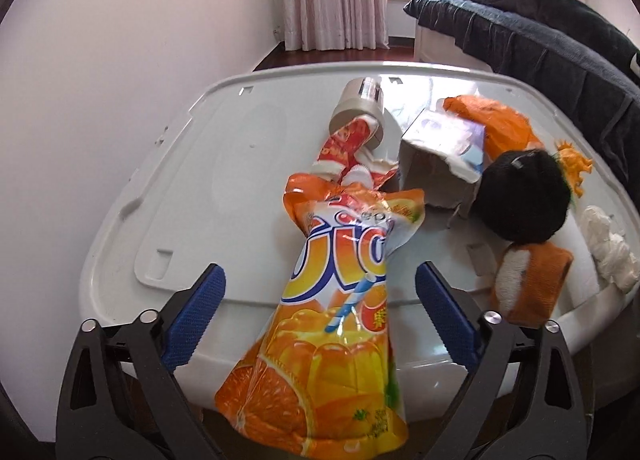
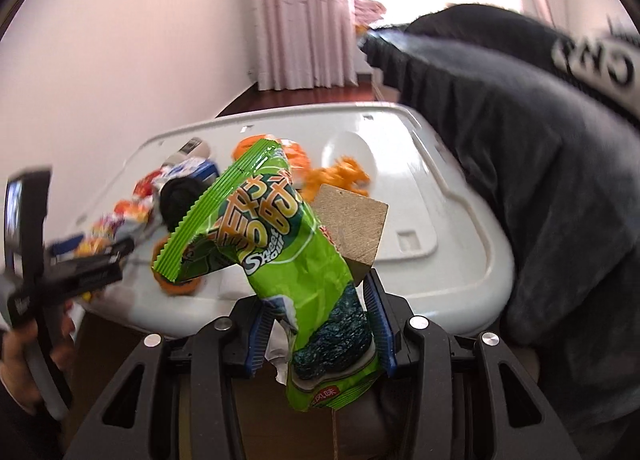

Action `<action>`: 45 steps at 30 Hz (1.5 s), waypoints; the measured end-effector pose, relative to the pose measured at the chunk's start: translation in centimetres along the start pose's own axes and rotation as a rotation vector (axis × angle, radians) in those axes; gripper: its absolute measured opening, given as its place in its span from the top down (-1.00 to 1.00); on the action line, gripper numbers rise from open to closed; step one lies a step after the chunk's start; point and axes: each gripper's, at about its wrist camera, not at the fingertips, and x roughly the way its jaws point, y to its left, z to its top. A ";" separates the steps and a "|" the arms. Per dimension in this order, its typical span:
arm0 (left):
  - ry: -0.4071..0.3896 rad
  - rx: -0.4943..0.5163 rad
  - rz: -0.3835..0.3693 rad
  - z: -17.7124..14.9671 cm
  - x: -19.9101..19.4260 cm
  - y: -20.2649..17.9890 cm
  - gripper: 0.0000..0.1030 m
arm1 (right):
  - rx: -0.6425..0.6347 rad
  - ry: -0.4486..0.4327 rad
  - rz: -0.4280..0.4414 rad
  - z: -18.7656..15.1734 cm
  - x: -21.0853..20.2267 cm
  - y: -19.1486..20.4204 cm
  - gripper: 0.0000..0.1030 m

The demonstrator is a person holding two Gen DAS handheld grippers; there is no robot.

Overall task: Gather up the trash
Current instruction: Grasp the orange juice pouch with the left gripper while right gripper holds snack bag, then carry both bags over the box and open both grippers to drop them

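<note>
Trash lies scattered over a white plastic lid [image 1: 224, 164], the landmark for everything here. In the left wrist view, the left gripper [image 1: 320, 300] hangs at the lid's near edge with its blue-padded fingers [image 1: 196, 312] spread wide; an orange jelly pouch [image 1: 336, 300] lies between them, touching neither pad, its lower end hanging past the lid's near rim. Beyond the pouch, toward the lid's middle, sits a red wrapper [image 1: 348, 144] poking into a roll of tape [image 1: 360, 108]. Right of that rests a torn paper carton [image 1: 440, 156], then a black and orange plush toy [image 1: 524, 196] and a white crumpled tissue [image 1: 608, 252] near the lid's right edge.

In the right wrist view, the right gripper [image 2: 320, 324] is held just off the lid's near edge, its fingers closed on a green snack bag [image 2: 280, 244], which stands up between the pads and bends over to the left at its top. A brown cardboard piece [image 2: 352, 224] shows just behind the bag. Left of the lid, blurred, is the left gripper [image 2: 76, 268] in the person's hand [image 2: 24, 356]. Dark clothing [image 2: 540, 180] crowds the lid's right side.
</note>
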 end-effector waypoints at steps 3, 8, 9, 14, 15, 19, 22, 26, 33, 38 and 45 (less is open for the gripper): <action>0.019 -0.039 -0.069 0.0 1.0 0.6 0.03 | -0.063 0.004 -0.051 0.5 1.7 1.1 0.15; 0.010 -0.019 -0.056 0.1 0.8 0.4 0.16 | 0.050 0.041 -0.040 2.2 4.4 -0.8 0.13; 0.004 -0.011 -0.051 0.0 0.7 0.3 0.18 | 0.093 0.048 -0.025 2.5 4.8 -1.6 0.13; -0.006 0.005 -0.033 -0.5 -0.2 0.3 0.21 | 0.205 0.071 0.011 2.5 5.6 -3.1 0.05; -0.007 0.000 -0.036 -0.5 -0.3 0.5 0.21 | 0.215 0.074 0.018 2.5 5.7 -3.3 0.05; -0.007 -0.012 -0.029 -0.9 -0.8 0.8 0.22 | 0.247 0.077 0.037 2.2 5.4 -3.8 0.13; -0.008 -0.020 -0.023 -1.3 -1.8 1.0 0.23 | 0.293 0.070 0.071 1.9 4.6 -4.7 0.47; -0.047 -0.020 -0.028 -1.7 -4.4 0.9 0.25 | 0.338 0.028 0.094 1.7 3.0 -6.0 0.47; -0.112 -0.038 -0.074 -2.2 -9.3 1.7 0.27 | 0.341 -0.048 0.133 1.7 -0.2 -6.2 0.48; -0.157 -0.030 -0.102 -4.2 -13.3 2.1 0.27 | 0.275 -0.107 0.171 0.1 -4.5 -4.3 0.48; -0.119 -0.030 -0.122 -7.9 -15.8 2.8 0.27 | 0.222 -0.024 0.237 -4.9 -8.2 -0.5 0.48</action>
